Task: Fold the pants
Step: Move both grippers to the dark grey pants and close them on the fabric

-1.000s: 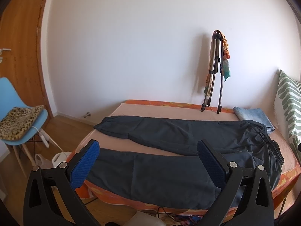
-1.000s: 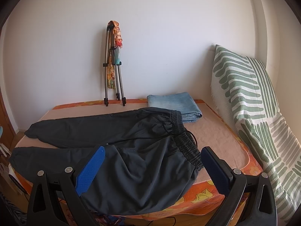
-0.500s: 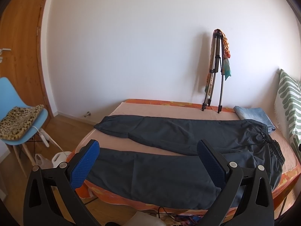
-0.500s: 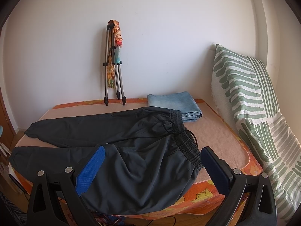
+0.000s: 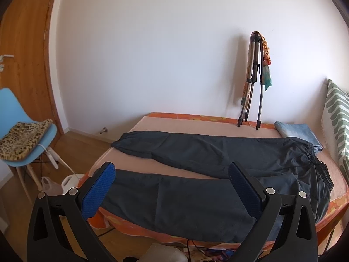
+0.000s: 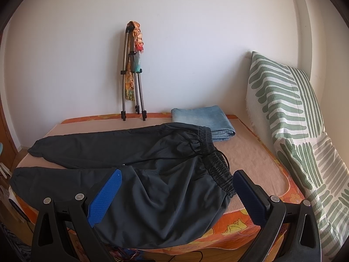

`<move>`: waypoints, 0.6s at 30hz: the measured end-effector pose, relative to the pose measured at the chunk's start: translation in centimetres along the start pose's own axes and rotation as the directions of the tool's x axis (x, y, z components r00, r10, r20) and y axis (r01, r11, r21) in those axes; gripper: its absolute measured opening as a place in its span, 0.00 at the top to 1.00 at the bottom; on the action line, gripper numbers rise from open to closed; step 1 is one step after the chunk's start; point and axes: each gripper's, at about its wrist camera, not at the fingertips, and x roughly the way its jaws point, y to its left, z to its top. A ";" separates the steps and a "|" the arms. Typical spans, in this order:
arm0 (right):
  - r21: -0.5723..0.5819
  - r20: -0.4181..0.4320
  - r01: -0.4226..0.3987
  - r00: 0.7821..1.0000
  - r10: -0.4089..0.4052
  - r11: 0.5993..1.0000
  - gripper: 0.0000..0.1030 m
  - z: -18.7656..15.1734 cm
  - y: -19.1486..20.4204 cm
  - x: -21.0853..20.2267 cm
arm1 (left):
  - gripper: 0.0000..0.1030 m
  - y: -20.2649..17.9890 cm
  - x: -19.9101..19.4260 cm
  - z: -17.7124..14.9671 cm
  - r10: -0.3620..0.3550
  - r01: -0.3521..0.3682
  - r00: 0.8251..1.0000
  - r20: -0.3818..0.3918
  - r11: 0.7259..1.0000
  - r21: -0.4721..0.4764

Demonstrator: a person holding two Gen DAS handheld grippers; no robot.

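- Our left tongs (image 5: 171, 185) are spread wide, nothing between them. Black plastic arms with round metal rivets, and blue pads (image 5: 98, 191) that have a fine bumpy grid on them. They hang above the near edge of the bed, over the closer leg of the pants.
- Our right tongs (image 6: 177, 193) are the same deal: released, gaping, gripping nothing. The left pad is bright blue in the light, the right one looks darker in shade. They sit over the hip and waist end.
- The pants (image 6: 139, 166) lie flat across the bed (image 6: 257, 152), both legs laid out apart in a long V. Dark grey-navy, thin and smooth with a slight sheen, soft wrinkles near the seat. The waistband is gathered elastic, all puckered, with a thin black drawstring snaking over the fabric. The near side droops over the mattress edge.
- The bed has a fuzzy peach cover on top and an orange flowery sheet round the sides.
- Behind the waist there's a folded piece of pale blue denim (image 6: 202, 120), a tidy rectangle, touching or just about touching the waistband.
- A metal tripod (image 6: 133, 91) with its legs folded in leans on the white wall, with colourful cloth hung on it.
- A big cushion (image 6: 290, 126), waffle-textured white with green stripes, stands propped at the right.
- Off to the left: a blue plastic chair (image 5: 15, 118) with a leopard-print pad, a wooden door, wood floor.
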 end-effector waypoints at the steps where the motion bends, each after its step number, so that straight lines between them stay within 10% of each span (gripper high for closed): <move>1: -0.004 -0.001 -0.001 1.000 0.001 1.000 0.00 0.0 0.1 0.0 | 0.00 0.1 0.1 0.0 -0.001 0.001 1.000 -0.002 1.000 -0.001; 18: -0.242 0.034 -0.065 0.997 0.076 0.968 0.01 -0.3 3.7 1.1 | 0.09 5.3 2.8 0.2 0.005 -0.006 0.999 -0.035 1.000 -0.015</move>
